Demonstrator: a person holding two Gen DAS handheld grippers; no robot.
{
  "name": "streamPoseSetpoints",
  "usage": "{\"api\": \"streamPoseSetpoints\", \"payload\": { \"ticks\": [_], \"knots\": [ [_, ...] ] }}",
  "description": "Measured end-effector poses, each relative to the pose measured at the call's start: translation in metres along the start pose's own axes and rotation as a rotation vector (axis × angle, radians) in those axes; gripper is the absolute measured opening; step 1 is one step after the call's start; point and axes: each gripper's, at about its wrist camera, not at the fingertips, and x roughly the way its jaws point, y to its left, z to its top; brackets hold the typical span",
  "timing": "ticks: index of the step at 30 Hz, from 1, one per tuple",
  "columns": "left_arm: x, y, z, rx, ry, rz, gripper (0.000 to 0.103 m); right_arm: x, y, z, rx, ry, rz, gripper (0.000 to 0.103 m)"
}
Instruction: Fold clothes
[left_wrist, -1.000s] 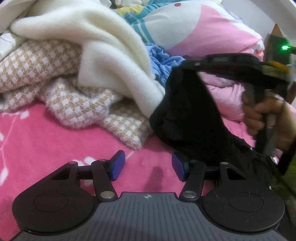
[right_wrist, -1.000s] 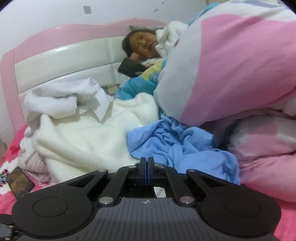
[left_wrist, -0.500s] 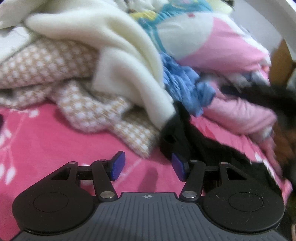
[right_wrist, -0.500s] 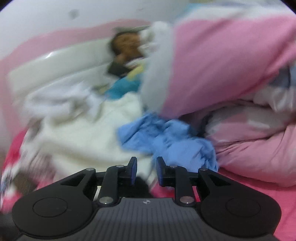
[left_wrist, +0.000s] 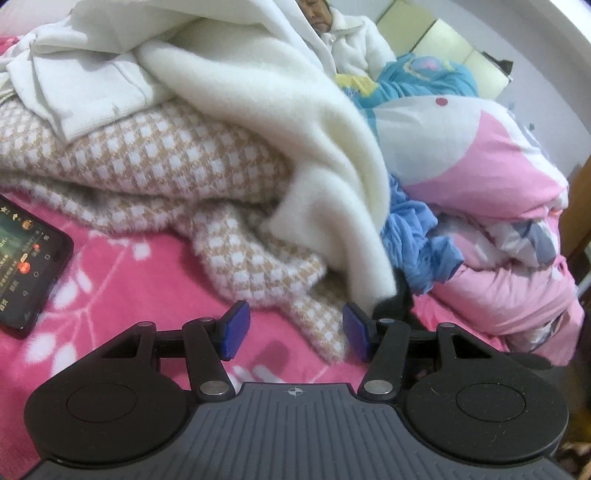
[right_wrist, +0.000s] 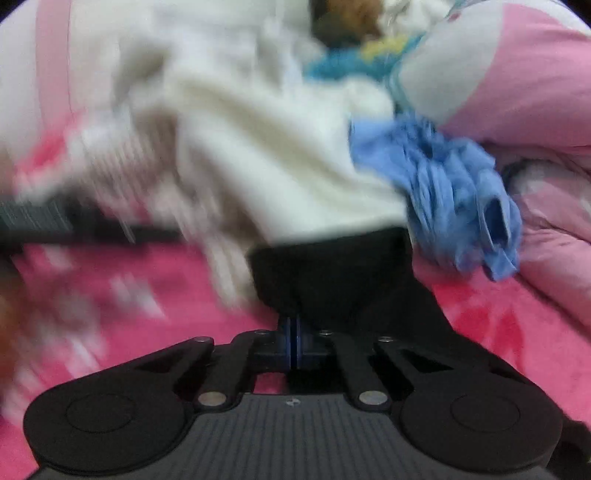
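Observation:
A black garment lies on the pink bed cover, partly under a cream fleece. My right gripper is shut on the black garment's near edge; this view is motion-blurred. My left gripper is open and empty, low over the pink cover, with a brown-and-white checked garment just ahead. A sliver of the black garment shows beside its right finger. A blue garment lies crumpled to the right; it also shows in the right wrist view.
A phone with a lit screen lies on the cover at the left. A white garment tops the checked pile. A pink and white quilt is heaped on the right. A person lies at the bed's far end.
My right gripper let go of the black garment, opened, dropped toward the bed and has shut on the garment's edge again. My left gripper shifted left; the phone has come into view.

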Motion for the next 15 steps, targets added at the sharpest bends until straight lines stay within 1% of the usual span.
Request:
{"api": "streamPoseSetpoints", "payload": {
  "ticks": [1,2,3,5,6,8,10,11,12,13,14,15],
  "knots": [
    [0.000,0.001,0.000,-0.004,-0.002,0.000,0.056,-0.008,-0.002,0.003,0.022,-0.042,0.053,0.003],
    [0.000,0.001,0.001,-0.009,-0.003,0.000,0.056,-0.011,-0.003,0.004,0.034,-0.062,0.080,0.003],
    [0.001,0.002,0.000,-0.010,-0.001,0.001,0.056,-0.010,-0.005,0.003,0.039,-0.061,0.103,0.003],
    [0.003,0.000,-0.001,-0.004,0.007,0.005,0.056,0.004,-0.007,-0.006,0.045,-0.018,0.137,0.004],
    [0.003,0.000,-0.002,0.001,0.009,0.007,0.056,0.014,-0.008,-0.010,0.043,0.024,0.150,0.005],
    [0.004,-0.002,-0.004,0.013,0.012,0.009,0.056,0.033,-0.002,-0.021,0.030,0.092,0.126,0.008],
    [0.006,-0.004,-0.005,0.029,0.015,0.014,0.056,0.036,0.007,-0.026,-0.006,0.066,0.095,0.013],
    [0.006,-0.005,-0.006,0.037,0.016,0.017,0.056,0.034,0.010,-0.024,-0.020,0.059,0.088,0.018],
    [0.007,-0.006,-0.007,0.043,0.017,0.018,0.056,0.026,0.012,-0.022,-0.034,0.036,0.092,0.026],
    [0.006,-0.006,-0.007,0.047,0.017,0.017,0.056,0.017,0.014,-0.020,-0.049,0.006,0.098,0.031],
    [0.006,-0.006,-0.007,0.049,0.017,0.015,0.056,0.008,0.016,-0.017,-0.065,-0.024,0.104,0.039],
    [0.006,-0.007,-0.007,0.050,0.017,0.014,0.056,-0.002,0.016,-0.015,-0.066,-0.053,0.103,0.044]
  ]
}}
